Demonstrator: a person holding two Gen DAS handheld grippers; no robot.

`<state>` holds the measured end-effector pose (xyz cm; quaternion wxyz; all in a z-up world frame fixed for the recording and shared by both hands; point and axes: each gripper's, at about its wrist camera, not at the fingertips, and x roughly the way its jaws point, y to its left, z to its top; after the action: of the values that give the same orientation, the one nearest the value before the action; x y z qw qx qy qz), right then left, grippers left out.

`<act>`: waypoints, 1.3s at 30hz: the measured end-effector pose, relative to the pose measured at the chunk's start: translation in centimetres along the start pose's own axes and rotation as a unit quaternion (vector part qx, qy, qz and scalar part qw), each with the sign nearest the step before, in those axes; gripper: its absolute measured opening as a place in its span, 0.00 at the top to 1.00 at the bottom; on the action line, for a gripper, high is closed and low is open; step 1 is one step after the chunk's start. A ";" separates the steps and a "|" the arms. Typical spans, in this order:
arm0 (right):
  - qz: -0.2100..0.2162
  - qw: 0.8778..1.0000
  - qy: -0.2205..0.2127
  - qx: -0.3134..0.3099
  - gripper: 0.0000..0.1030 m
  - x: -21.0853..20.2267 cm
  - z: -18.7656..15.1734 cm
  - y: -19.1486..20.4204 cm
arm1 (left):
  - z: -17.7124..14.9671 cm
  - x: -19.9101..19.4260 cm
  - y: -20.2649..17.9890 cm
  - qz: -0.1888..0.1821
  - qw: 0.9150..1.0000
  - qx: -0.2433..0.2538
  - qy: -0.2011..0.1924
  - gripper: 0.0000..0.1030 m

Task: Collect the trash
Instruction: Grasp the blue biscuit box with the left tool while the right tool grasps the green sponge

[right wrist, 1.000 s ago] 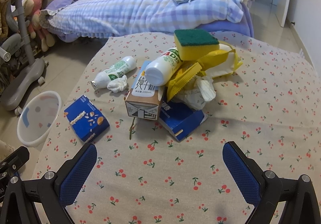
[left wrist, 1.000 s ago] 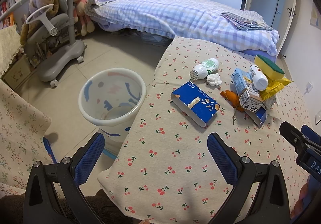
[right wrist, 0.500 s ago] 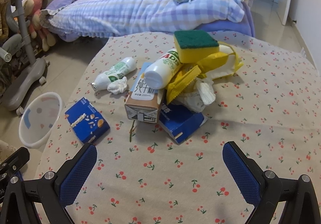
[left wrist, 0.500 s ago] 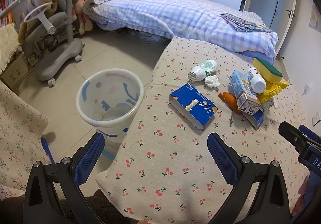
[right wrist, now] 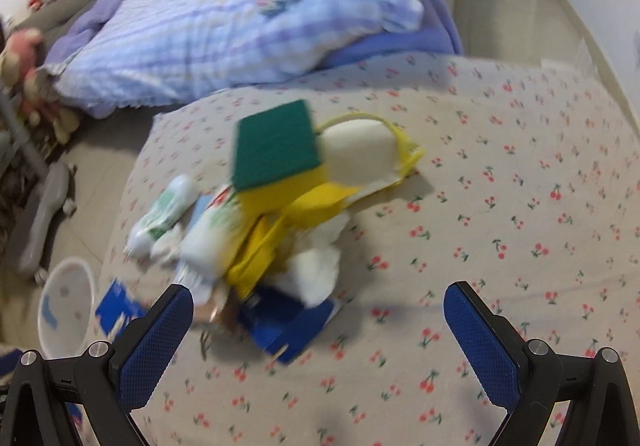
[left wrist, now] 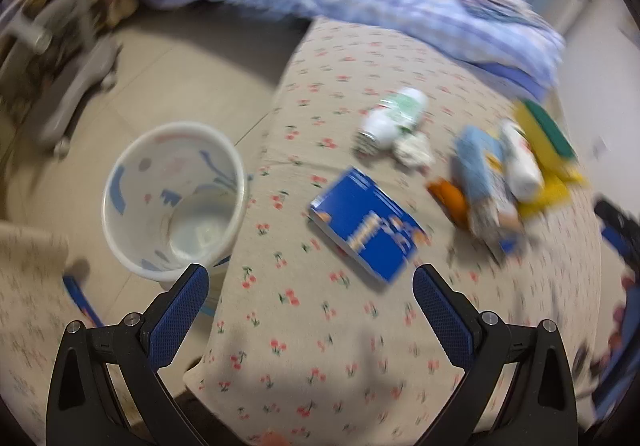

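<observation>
Both tools spread wide and empty: left tool (left wrist: 310,286) poised above the near edge of the counter (left wrist: 320,346), right tool (right wrist: 318,304) low over the cherry-print cloth, short of the pile. Nothing gripped by either; likely spread that far to take a box or bottle across its narrow side.

Trash all up on the counter, none in the bin (left wrist: 172,202), which stands on the floor just beside the counter's left edge, mouth up and seemingly empty. Probably set there so items can be dropped straight over the edge.

Nearest the left tool: a flat blue box (left wrist: 366,228), lying face up, long axis running from far-left to near-right, one corner toward the tool. Beyond it a white bottle with green label (left wrist: 392,116) on its side, neck toward the near-left, with a crumpled tissue (left wrist: 412,148) touching it.

Well apart to the right, a heap (right wrist: 272,222): green-topped sponge (right wrist: 276,142) uppermost, tilted; yellow wrapper (right wrist: 304,202) and second white bottle (right wrist: 212,238) leaning beneath, another blue box (right wrist: 288,326) at the bottom. Heavy blur in both views, so finer detail not legible.

Judged at the very start: reaching, no pick made yet.
</observation>
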<state>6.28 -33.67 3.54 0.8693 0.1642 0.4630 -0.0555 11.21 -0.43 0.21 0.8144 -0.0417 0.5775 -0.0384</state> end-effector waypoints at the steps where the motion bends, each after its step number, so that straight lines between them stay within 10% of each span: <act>1: -0.002 1.000 0.006 0.006 0.00 0.4 0.4 -0.4 | 0.3 0.7 0.3 -0.010 1.000 -0.012 0.011 0.00; 9: -0.011 0.999 0.027 0.015 0.00 3.1 2.9 -1.3 | 1.8 6.5 -0.8 -0.073 0.990 -0.105 0.066 0.05; 19: 0.008 0.999 0.035 0.034 0.00 5.7 4.8 -2.1 | 2.3 9.3 -3.8 0.004 0.995 -0.075 0.062 0.28; 29: 0.048 0.999 0.002 0.022 0.00 6.9 6.3 0.1 | 2.5 7.7 -4.0 -0.022 0.998 -0.050 0.036 0.34; 39: 0.031 0.998 -0.025 -0.057 0.40 7.8 5.7 2.6 | 2.8 5.2 -4.1 -0.073 0.997 -0.036 0.015 0.34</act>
<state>15.79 -32.69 0.71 0.8900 0.1270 0.4379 -0.0063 15.45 -5.03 -3.27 0.7985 -0.1130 0.5861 -0.0776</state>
